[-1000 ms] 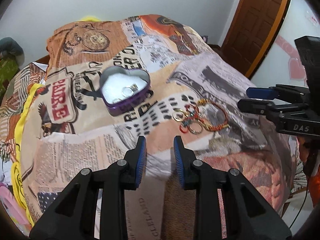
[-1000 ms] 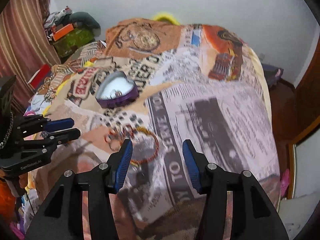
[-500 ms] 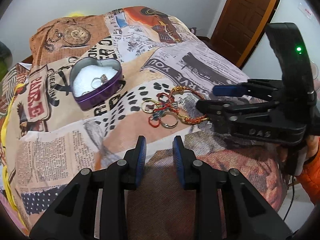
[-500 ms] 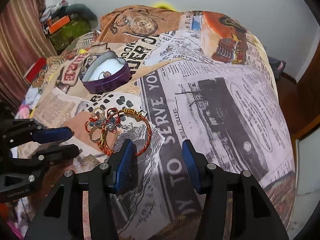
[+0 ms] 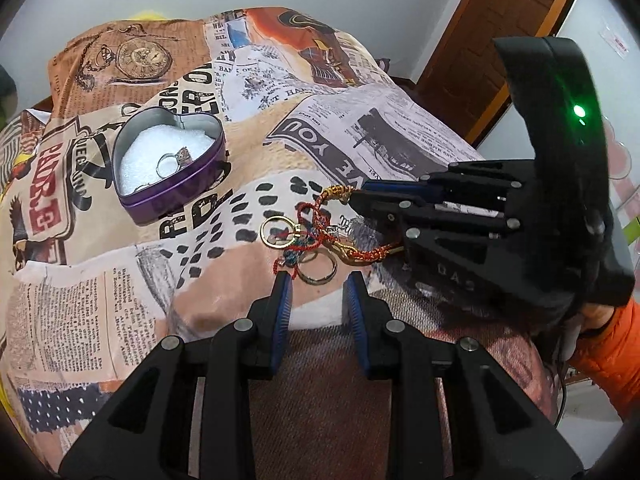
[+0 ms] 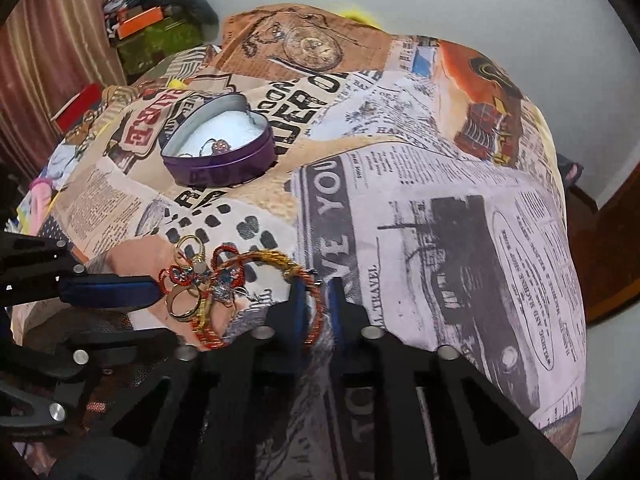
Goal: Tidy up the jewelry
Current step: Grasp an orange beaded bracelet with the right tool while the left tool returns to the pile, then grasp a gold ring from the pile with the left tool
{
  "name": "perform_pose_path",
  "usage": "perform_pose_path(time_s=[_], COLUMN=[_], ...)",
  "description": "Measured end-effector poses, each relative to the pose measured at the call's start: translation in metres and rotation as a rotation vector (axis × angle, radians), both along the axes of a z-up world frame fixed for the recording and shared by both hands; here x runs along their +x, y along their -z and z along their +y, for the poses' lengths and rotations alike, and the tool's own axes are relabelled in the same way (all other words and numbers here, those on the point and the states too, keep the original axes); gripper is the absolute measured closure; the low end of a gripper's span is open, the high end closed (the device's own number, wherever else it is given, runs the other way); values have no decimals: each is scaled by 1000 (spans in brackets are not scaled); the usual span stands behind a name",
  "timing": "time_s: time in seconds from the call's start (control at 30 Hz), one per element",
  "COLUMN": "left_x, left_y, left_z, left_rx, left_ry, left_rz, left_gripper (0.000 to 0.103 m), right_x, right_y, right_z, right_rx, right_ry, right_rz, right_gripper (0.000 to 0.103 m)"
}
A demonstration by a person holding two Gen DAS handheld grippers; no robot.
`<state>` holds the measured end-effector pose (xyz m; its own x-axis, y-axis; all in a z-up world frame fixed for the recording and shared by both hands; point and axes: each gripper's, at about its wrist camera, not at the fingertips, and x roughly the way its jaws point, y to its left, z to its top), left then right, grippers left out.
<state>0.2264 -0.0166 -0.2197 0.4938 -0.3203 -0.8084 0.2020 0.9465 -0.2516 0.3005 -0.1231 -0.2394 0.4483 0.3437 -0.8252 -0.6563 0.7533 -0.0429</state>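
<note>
The right gripper (image 6: 316,298) grasps a braided thread bangle (image 6: 316,320) near the heart-shaped purple tin (image 5: 168,168); the left gripper (image 5: 318,292) is released.

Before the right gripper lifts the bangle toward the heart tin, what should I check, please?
1. Bangle cord sits between right gripper jaws: ok.
2. Grip firm enough to lift: cannot tell.
3. Bangle free of the rings and red threads: not ok, they overlap.
4. Heart tin open, with room beside its ring: ok.
5. Left gripper open, holding nothing: ok.
</note>
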Motion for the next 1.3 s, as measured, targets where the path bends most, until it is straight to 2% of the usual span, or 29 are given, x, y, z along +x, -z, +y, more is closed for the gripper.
perform_pose_path(time_s=[0.13, 0.5, 0.6, 0.87, 1.23, 1.3], left_x=[1, 6, 5, -10, -28, -29], left_y=[0, 1, 2, -5, -30, -35], left_z=[-3, -6, -7, -3, 41, 48], left_rx=[19, 41, 62, 93, 92, 92], left_ry=[-2, -10, -24, -37, -121, -132], left_rz=[-7, -18, -26, -57, -122, -130], left_gripper=[75, 76, 83, 83, 83, 83], right_x=[-4, -17, -19, -24, -31, -28], right_y=[-3, -33, -39, -50, -78, -79], right_z=[-1, -35, -38, -33, -12, -12], right_rx=[-1, 72, 81, 95, 128, 141], right_ry=[4, 60, 71, 74, 37, 34], right_rz=[-14, -46, -57, -80, -133, -116], right_gripper=[99, 100, 100, 100, 100, 100])
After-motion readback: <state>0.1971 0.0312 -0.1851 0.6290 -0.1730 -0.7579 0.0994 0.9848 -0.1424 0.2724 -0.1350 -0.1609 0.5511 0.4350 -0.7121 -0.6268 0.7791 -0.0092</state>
